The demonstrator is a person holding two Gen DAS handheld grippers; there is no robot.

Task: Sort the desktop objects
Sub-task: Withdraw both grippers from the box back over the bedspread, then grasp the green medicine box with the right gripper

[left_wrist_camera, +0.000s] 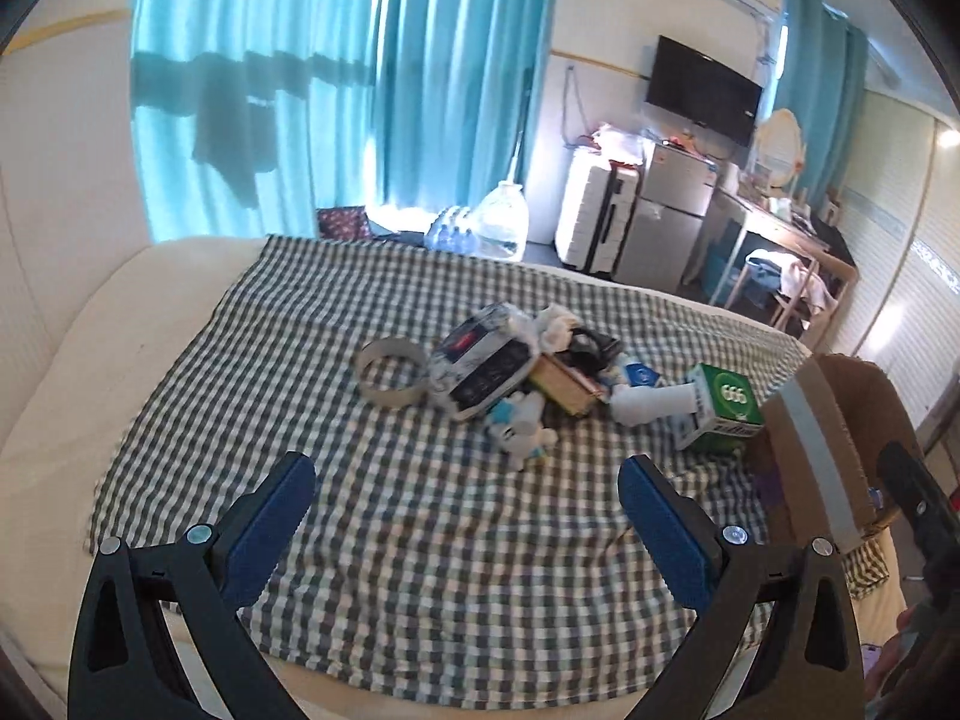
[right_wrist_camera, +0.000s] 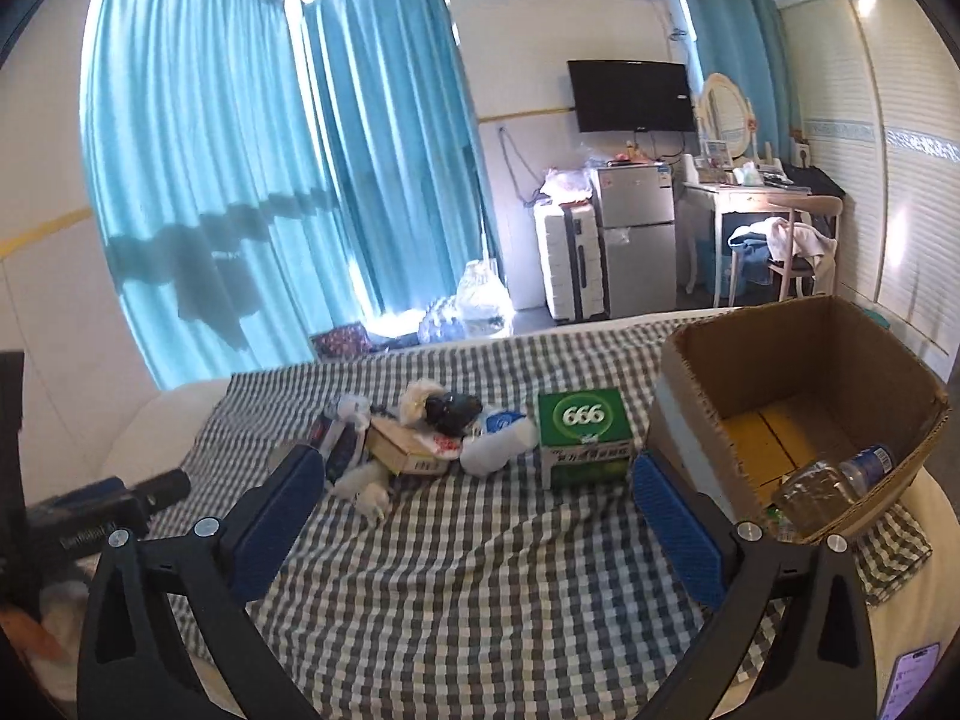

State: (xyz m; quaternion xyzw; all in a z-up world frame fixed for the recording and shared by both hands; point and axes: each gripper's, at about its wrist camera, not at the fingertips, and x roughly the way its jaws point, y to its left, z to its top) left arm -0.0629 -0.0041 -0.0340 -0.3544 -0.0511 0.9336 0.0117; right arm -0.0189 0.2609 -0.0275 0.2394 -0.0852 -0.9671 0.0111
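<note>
Left hand-held gripper (left_wrist_camera: 465,480): jaws spread wide, nothing between the blue pads, held above the checkered cloth (left_wrist_camera: 360,540) short of the pile.
Right hand-held gripper (right_wrist_camera: 474,468): jaws spread wide, nothing pinched; its right finger sits just beside the cardboard box (right_wrist_camera: 888,348).
Bed: carries the green-and-white checkered cloth, with all the clutter on top.
Pile: heaped near the cloth's middle; a tape roll (left_wrist_camera: 390,381) lies at its left edge, next to a plastic-wrapped pack (left_wrist_camera: 480,369).
Small box (left_wrist_camera: 567,387): tan, tucked among the pile, just right of the wrapped pack.
White bottle (left_wrist_camera: 651,399): on its side, touching the green 666 box (left_wrist_camera: 723,408).
Green 666 box: upright on the cloth, between the pile and the cardboard box.
Cardboard box: open, at the cloth's right edge, tilted toward the right wrist camera.
Clear plastic bottle (right_wrist_camera: 840,480): lying inside the cardboard box, in its near corner.
</note>
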